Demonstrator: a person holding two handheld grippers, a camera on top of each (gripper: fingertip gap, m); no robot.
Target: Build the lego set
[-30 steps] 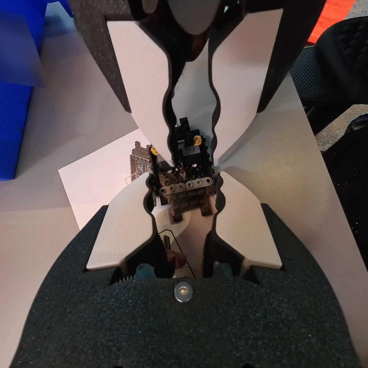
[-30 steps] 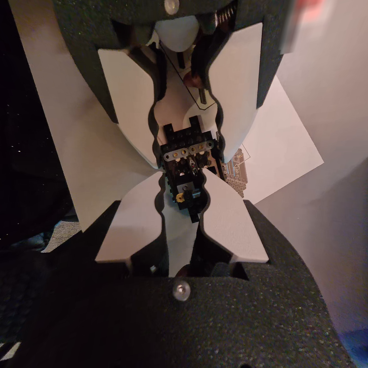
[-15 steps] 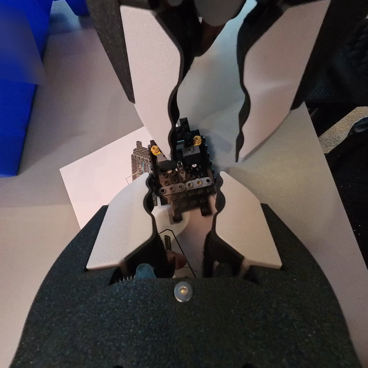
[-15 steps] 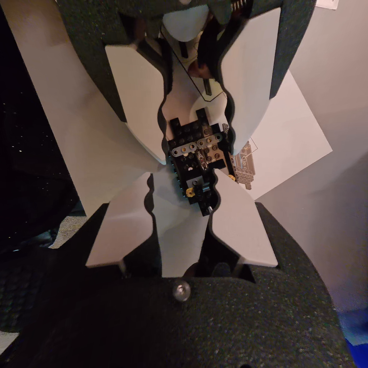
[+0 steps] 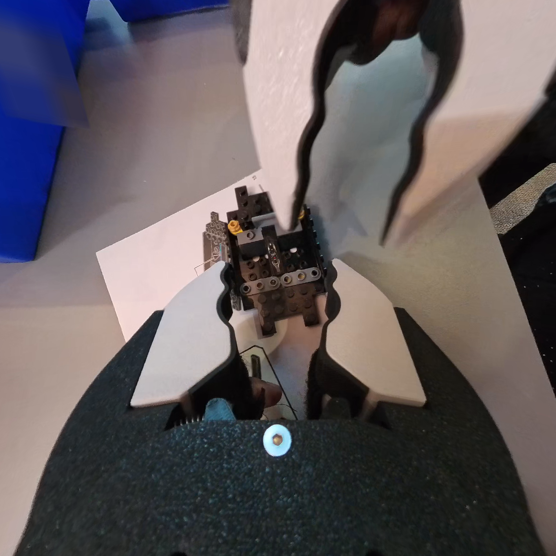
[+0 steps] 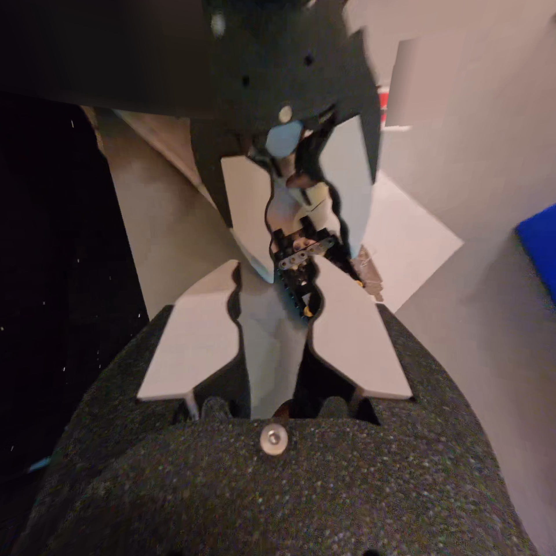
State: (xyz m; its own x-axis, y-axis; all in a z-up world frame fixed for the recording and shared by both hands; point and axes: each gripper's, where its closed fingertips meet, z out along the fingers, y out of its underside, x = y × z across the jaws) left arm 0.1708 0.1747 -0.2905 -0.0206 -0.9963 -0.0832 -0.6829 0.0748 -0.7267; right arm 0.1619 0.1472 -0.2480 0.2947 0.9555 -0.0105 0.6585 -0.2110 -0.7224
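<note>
The lego model point(image 5: 282, 301) is a black plate build with a grey holed beam across it and yellow studs at the far end. My left gripper point(image 5: 278, 269) is shut on the model's sides and holds it over a white instruction sheet point(image 5: 156, 270). My right gripper point(image 5: 338, 233) faces it from above, open and blurred, with one fingertip at the model's far end. In the right wrist view the right gripper point(image 6: 275, 263) is open. The model point(image 6: 301, 270) lies beside its right finger, and the left gripper point(image 6: 311, 264) clamps the model from the far side.
A blue bin point(image 5: 24, 150) stands at the left, also in the right wrist view point(image 6: 538, 249). The grey table point(image 5: 150, 135) ends at the right, with a dark chair point(image 5: 529, 255) beyond the edge. The sheet point(image 6: 406, 240) lies under the model. The grippers' ends are close to 5 centimetres from one another.
The right gripper was shut on the model's far end, then opened and drew back and up. The left gripper has kept its hold, and the model has stayed in place.
</note>
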